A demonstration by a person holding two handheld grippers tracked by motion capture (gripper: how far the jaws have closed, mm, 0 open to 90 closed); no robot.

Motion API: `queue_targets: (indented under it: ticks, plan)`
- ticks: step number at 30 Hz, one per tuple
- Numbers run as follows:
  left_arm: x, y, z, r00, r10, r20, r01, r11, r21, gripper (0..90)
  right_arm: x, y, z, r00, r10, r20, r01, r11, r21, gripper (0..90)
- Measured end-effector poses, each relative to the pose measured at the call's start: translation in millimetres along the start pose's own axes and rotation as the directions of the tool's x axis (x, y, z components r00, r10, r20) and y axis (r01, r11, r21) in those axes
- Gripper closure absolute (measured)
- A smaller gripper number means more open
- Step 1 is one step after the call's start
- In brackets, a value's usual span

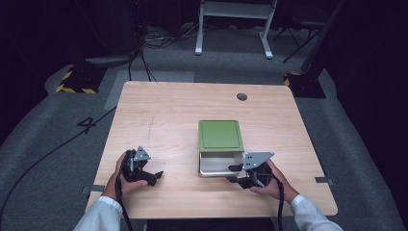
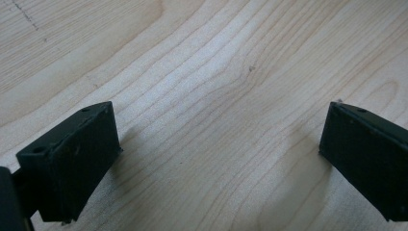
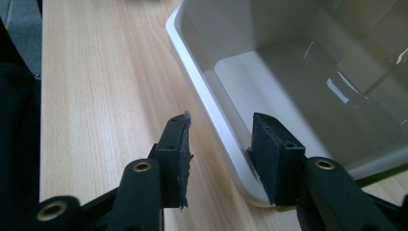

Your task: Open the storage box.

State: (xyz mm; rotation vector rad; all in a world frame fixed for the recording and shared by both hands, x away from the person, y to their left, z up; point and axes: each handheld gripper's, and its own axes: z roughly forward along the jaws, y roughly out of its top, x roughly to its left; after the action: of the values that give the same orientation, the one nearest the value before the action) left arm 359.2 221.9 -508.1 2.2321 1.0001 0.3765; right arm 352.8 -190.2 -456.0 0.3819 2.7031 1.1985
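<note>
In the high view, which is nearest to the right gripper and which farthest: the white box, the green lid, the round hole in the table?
From the right gripper:
1. White box: right at its jaws, which straddle the box's near wall.
2. Green lid: lying on the far part of the box, just beyond.
3. Round hole: near the far edge of the table.

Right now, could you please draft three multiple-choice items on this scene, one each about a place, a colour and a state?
1. Where does the right gripper stand?
A. astride the white container's wall
B. over the table's round hole
C. on the lid

2. What colour is the lid?
A. red
B. green
C. blue

3. How are the left gripper's jaws?
A. shut on the lid
B. shut on a cloth
C. wide apart over bare wood

Answers: 1 A, one jaw inside the white container, one outside; 2 B, green from above; 3 C, only the table lies between them.
</note>
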Motion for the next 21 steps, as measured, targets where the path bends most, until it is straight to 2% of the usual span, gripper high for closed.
queue_targets:
  ticks: [9, 13, 21]
  plan:
    - [-0.6, -0.3, -0.1, 1.0, -0.006, -0.001, 0.006, 1.0, -0.001, 0.5, 6.0, 0.1, -5.7, 0.9994, -0.008, -0.034, 0.008, 1.0, 0.006, 66.0]
    - [-0.7, -0.4, -0.2, 1.0, -0.006, -0.002, 0.006, 1.0, -0.001, 0.5, 12.3, -1.9, -10.5, 0.9985, -0.016, -0.053, 0.017, 1.0, 0.006, 70.1]
    - [-0.9, -0.6, -0.5, 1.0, -0.004, -0.003, 0.004, 1.0, 0.0, 0.5, 23.8, -5.1, -15.2, 0.9959, -0.037, -0.083, 0.039, 0.999, 0.014, 73.0]
